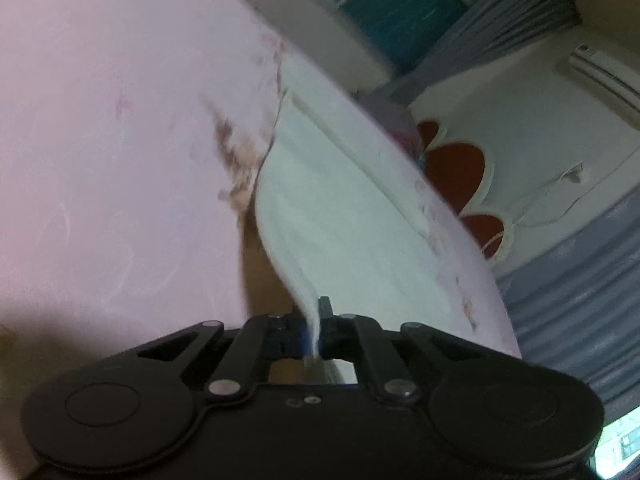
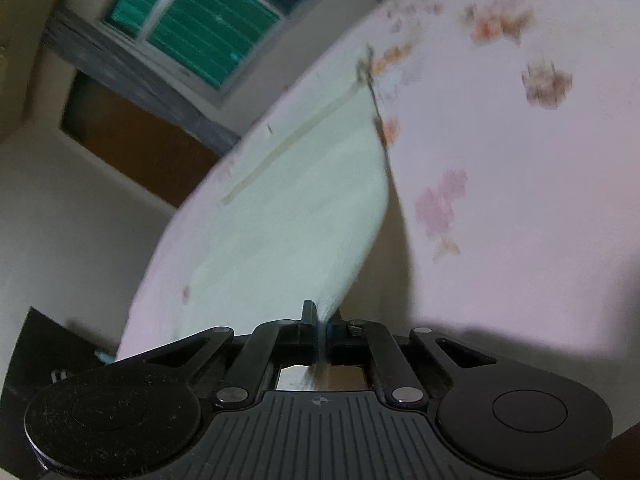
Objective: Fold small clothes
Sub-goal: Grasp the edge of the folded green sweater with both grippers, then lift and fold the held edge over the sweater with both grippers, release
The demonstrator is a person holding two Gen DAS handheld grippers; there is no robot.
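Both claws, left claw (image 1: 316, 328) and right claw (image 2: 320, 330), pinch near corners of the white cloth (image 1: 340, 216), which stretches ahead across the pink counter (image 1: 100, 140).

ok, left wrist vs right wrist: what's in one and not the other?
Left wrist only: an air-conditioner unit high on the wall, a white scalloped cloth over something red, and grey curtains.

Right wrist only: a brown panel on the wall below the window, and clearer orange and pink prints on the sheet.

Both: the white garment lying on the pink sheet, a corner pinched in each shut gripper, left gripper and right gripper, plus the green-shuttered window.
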